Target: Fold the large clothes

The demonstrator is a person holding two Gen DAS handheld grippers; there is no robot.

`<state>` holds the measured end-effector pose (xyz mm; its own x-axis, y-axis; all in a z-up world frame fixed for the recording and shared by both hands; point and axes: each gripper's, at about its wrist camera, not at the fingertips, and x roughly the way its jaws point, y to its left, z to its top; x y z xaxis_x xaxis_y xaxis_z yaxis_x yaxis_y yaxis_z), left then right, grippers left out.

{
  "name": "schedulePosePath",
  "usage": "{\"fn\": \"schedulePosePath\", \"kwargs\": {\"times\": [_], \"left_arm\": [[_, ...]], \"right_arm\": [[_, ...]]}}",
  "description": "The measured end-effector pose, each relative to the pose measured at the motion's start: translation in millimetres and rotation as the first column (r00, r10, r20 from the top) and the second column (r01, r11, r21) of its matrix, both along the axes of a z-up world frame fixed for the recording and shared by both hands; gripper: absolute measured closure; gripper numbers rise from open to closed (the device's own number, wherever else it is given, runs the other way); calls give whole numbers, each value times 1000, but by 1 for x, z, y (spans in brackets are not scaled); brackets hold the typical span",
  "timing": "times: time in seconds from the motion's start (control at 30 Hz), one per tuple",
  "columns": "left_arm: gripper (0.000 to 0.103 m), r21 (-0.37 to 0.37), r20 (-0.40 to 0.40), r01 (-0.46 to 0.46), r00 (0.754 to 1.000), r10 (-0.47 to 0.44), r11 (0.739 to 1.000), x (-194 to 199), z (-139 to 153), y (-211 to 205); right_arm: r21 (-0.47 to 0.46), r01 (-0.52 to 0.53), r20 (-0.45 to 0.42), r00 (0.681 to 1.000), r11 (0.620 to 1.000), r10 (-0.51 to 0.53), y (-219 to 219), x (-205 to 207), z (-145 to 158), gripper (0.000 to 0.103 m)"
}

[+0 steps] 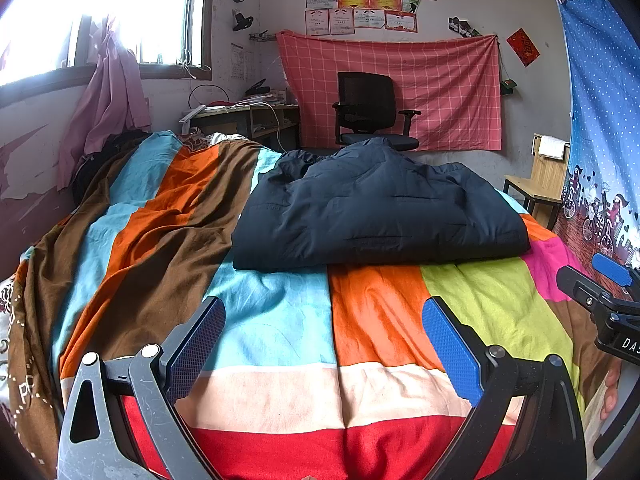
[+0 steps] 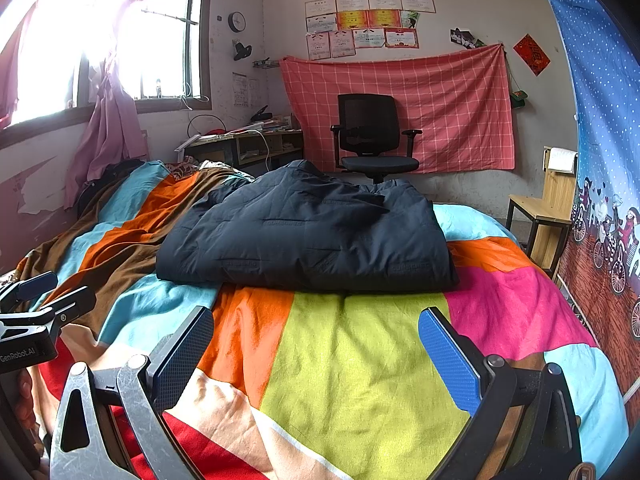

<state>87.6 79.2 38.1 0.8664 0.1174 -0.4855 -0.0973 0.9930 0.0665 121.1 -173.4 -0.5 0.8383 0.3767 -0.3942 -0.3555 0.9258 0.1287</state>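
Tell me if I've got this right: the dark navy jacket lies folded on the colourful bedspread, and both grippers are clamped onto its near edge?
Not quite. The dark navy jacket does lie folded on the colourful bedspread, but neither gripper touches it. The left gripper and the right gripper are both open, short of its near edge, as each wrist view shows.

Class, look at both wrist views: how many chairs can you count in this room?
2. A black office chair stands against the pink checked cloth on the far wall; a wooden chair sits at the bed's right. Others may be hidden.

A folded dark jacket [image 1: 380,216] lies on the patchwork-covered bed [image 1: 280,320].
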Motion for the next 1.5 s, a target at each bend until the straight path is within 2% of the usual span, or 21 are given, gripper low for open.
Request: {"fn": "schedulePosePath", "kwargs": {"times": [0.5,0.87,1.5], "left_arm": [[6,0,0,-2,1000,2,1000,-1,-1,0],[6,-27,9,-30,999,30,999,1,7,-2],[6,-18,22,-26,999,27,999,-1,5,-4]], "right_arm": [[-1,0,1,1000,1000,0,0,0,0,0],[-1,-1,1,1000,1000,1,0,0,0,0],[-2,-1,1,1000,1000,1,0,0,0,0]]}}
